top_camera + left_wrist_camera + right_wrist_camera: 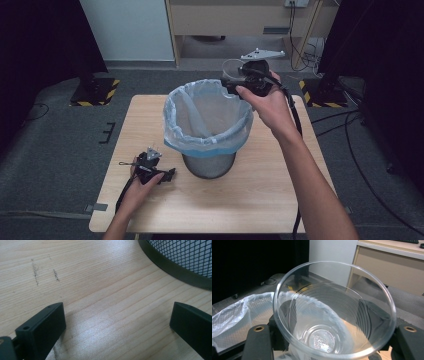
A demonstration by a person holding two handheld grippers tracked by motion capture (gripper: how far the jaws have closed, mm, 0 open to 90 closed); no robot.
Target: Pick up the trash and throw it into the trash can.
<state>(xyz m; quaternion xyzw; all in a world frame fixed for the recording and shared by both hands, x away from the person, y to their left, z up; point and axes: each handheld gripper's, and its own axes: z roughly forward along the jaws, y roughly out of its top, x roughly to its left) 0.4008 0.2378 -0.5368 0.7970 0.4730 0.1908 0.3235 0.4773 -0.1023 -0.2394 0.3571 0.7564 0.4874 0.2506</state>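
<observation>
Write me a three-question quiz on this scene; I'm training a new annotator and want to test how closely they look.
1. True or false: the right gripper holds a clear plastic cup.
2. Where does the left gripper rest? A) inside the bin B) on the wooden table, beside the bin's base C) on the floor
3. What lines the mesh waste bin?

Key
1. True; its jaws clamp the cup's sides, near the bin's far rim.
2. B; its jaws stand open with nothing between them.
3. A translucent plastic bag, folded over the rim.
</observation>
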